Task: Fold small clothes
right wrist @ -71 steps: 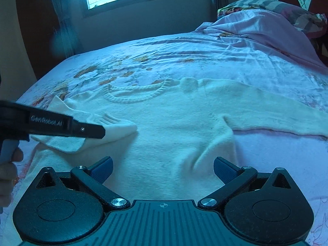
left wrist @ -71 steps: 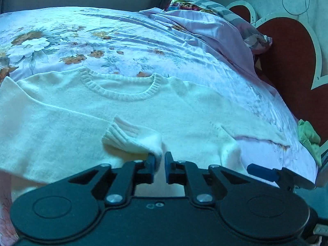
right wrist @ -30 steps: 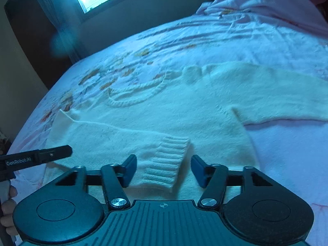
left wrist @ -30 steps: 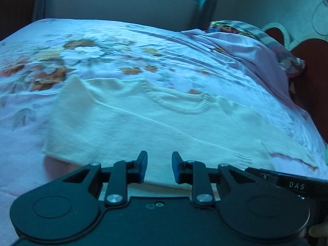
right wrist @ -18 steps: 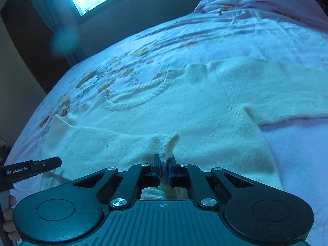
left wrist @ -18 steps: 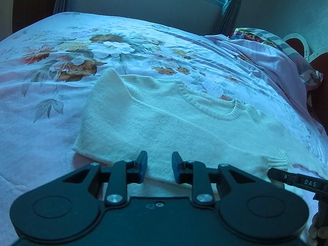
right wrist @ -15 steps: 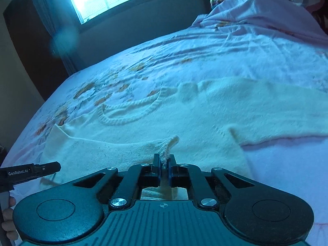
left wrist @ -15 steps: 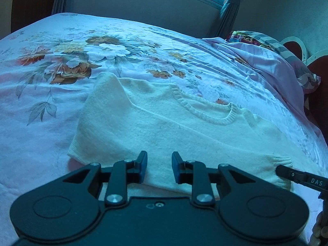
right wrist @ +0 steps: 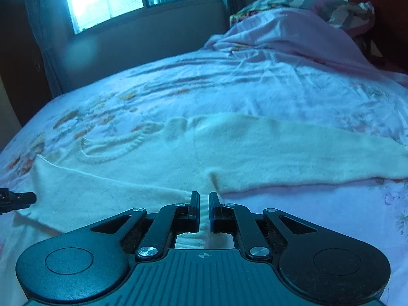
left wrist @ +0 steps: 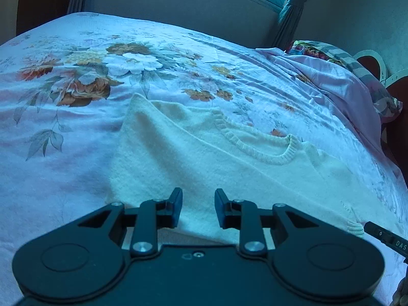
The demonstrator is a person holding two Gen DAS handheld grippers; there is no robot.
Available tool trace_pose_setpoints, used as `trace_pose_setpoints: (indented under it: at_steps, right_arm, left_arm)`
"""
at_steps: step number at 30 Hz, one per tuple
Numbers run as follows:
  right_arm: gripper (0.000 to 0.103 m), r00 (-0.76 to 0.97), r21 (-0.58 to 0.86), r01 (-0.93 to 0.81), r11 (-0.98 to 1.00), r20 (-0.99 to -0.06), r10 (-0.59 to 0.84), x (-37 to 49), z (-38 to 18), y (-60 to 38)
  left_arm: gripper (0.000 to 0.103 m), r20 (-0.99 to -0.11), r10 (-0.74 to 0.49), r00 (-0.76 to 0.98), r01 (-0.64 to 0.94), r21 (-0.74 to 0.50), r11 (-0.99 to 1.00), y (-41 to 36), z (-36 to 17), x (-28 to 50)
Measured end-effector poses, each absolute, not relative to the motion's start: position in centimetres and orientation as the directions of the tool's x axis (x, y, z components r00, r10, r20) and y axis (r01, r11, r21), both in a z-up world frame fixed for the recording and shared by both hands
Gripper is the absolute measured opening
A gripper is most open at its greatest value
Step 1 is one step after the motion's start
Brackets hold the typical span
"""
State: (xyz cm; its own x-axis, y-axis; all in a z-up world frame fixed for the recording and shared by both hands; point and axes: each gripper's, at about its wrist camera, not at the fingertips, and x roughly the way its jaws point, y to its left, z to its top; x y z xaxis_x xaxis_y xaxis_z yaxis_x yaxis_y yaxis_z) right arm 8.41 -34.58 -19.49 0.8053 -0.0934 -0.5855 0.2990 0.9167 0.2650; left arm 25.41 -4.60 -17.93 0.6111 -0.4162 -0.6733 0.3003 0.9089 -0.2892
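Two grippers, two states: your right gripper (right wrist: 204, 207) has its jaws nearly pressed together with a strip of cream knit between them — likely the folded-in cuff, though the pinch itself is hard to confirm. Your left gripper (left wrist: 196, 207) is spread, hovering over the sweater (left wrist: 204, 158) on the floral bedspread (left wrist: 76, 107). One sleeve (right wrist: 318, 150) lies out to the right — judge that the next fold.

Open floral-printed bed sheet (left wrist: 63, 153) lies flat left of the cream knitted sweater (left wrist: 204, 158); toward the bed's head, a heaped pink blanket (right wrist: 293, 40) and striped pillow (right wrist: 339, 10) block passage.
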Motion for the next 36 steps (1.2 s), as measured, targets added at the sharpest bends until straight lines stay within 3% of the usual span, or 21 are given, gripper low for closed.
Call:
trace_pose_setpoints:
  at_steps: [7,12,14,19,22,24,26,32,33,35,36]
  right_arm:
    - [0.006,0.742,0.196,0.241,0.951,-0.669,-0.05,12.5,-21.8,-32.6]
    - [0.006,0.746,0.248,0.247,0.937,-0.666,-0.02,12.0,-21.9,-33.7]
    - [0.006,0.779,0.252,0.231,0.94,-0.627,-0.023,11.1,-20.9,-33.6]
    - [0.006,0.733,0.188,0.222,0.957,-0.679,-0.037,11.1,-21.7,-32.9]
    - [0.007,0.774,0.212,0.212,0.954,-0.632,-0.032,9.4,-20.1,-32.5]
    - [0.007,0.709,0.158,0.191,0.969,-0.705,-0.025,9.7,-21.6,-31.7]
    - [0.007,0.711,0.145,0.183,0.972,-0.702,-0.029,9.1,-21.7,-31.6]
    - [0.008,0.739,0.195,0.25,0.948,-0.671,-0.057,6.6,-19.4,-34.5]
    - [0.009,0.734,0.199,0.28,0.939,-0.675,-0.076,6.1,-19.3,-35.7]
    - [0.023,0.719,0.204,0.341,0.917,-0.686,-0.115,5.2,-19.4,-38.0]
    - [0.043,0.712,0.21,0.374,0.903,-0.69,-0.134,4.5,-19.4,-39.5]
  left_arm:
    - [0.027,-0.725,-0.339,0.6,0.24,-0.241,0.94,-6.0,-19.6,31.7]
    - [0.026,-0.719,-0.306,0.624,0.126,-0.293,0.948,-4.9,-19.8,34.0]
    - [0.028,-0.712,-0.323,0.624,0.172,-0.278,0.945,-5.1,-19.4,32.6]
    - [0.028,-0.72,-0.296,0.628,0.258,-0.167,0.952,-5.4,-19.7,26.1]
    - [0.03,-0.716,-0.3,0.63,0.281,-0.15,0.948,-5.5,-19.6,22.7]
    - [0.032,-0.722,-0.285,0.63,0.289,-0.123,0.949,-5.8,-19.8,21.2]
    - [0.032,-0.726,-0.269,0.632,0.285,-0.104,0.953,-6.0,-19.7,20.2]
    - [0.033,-0.712,-0.323,0.623,0.297,-0.166,0.94,-6.5,-17.6,17.8]
    - [0.033,-0.709,-0.328,0.624,0.302,-0.169,0.938,-6.8,-17.4,17.4]
    - [0.033,-0.708,-0.335,0.622,0.312,-0.169,0.935,-7.4,-17.3,16.8]
    - [0.033,-0.709,-0.334,0.621,0.315,-0.165,0.935,-7.8,-17.4,16.5]
